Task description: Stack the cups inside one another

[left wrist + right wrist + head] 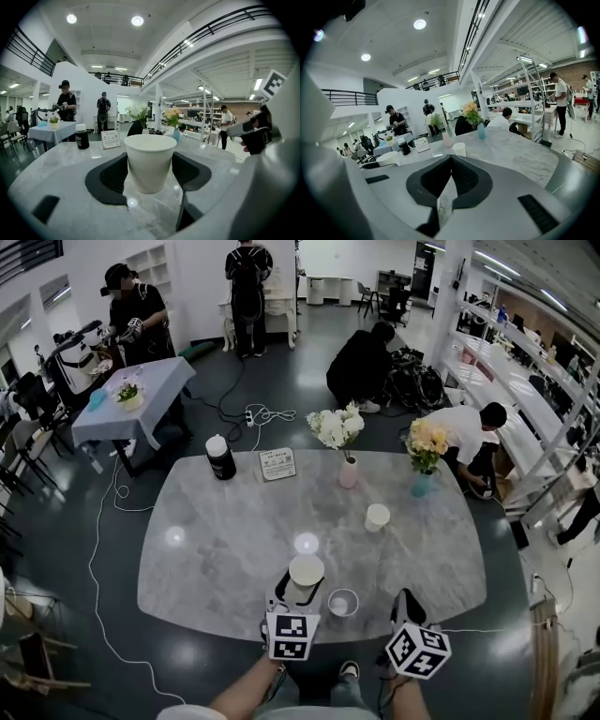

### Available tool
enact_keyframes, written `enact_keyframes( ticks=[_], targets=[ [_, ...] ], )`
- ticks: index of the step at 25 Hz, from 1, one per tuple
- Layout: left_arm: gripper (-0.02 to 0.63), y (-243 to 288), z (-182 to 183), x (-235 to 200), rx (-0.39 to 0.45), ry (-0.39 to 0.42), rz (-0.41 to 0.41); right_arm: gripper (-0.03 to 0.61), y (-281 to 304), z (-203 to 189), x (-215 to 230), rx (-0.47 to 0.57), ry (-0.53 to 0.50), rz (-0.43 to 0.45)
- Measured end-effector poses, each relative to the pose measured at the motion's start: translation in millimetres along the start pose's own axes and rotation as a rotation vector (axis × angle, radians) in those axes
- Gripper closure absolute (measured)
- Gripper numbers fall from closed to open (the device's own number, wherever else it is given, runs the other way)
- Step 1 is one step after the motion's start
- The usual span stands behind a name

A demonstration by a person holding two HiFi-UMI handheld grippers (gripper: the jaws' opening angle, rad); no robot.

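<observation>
My left gripper (298, 594) is shut on a white paper cup (306, 570) near the front edge of the grey marble table (216, 549). In the left gripper view the cup (150, 154) stands upright between the dark pads (108, 176), which press on its sides. A second cup (343, 602) stands on the table just to the right of it. A third white cup (377, 517) stands farther back toward the middle. My right gripper (407, 599) is at the front right, shut with nothing in it (450, 160); the far cup (459, 149) shows beyond its jaws.
At the table's back stand a black bottle with a white lid (220, 457), a small sign card (277, 463), a pink vase with white flowers (348, 472) and a blue vase with yellow flowers (423, 484). People and floor cables lie beyond the table.
</observation>
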State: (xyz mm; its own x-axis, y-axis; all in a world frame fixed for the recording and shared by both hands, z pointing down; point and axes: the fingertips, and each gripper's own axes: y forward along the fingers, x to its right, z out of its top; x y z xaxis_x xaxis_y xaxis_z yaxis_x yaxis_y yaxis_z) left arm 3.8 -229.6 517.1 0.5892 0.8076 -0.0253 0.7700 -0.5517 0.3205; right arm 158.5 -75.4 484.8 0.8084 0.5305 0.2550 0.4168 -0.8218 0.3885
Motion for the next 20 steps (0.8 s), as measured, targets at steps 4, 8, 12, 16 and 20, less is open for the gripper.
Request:
enact_keyframes(
  ticks=[4,8,12,16,20],
  targets=[
    [0.308,2,1,19,-0.007,0.006,-0.01,0.572,-1,0,16,-0.001,0.015,0.001],
    [0.308,1,0,34,-0.018,0.014,-0.003,0.572,-2,-4,28,-0.008,0.031,0.018],
    [0.308,0,-2,49,-0.023,0.01,0.008,0.572,-3,-9,40,-0.026,0.039,0.036],
    [0.308,-1,-5,63,-0.026,0.002,0.022,0.572,-1,-16,47,-0.051,0.034,0.062],
    [0.308,2,-12,76,-0.035,-0.004,0.037,0.572,3,-21,52,-0.077,0.017,0.094]
  ],
)
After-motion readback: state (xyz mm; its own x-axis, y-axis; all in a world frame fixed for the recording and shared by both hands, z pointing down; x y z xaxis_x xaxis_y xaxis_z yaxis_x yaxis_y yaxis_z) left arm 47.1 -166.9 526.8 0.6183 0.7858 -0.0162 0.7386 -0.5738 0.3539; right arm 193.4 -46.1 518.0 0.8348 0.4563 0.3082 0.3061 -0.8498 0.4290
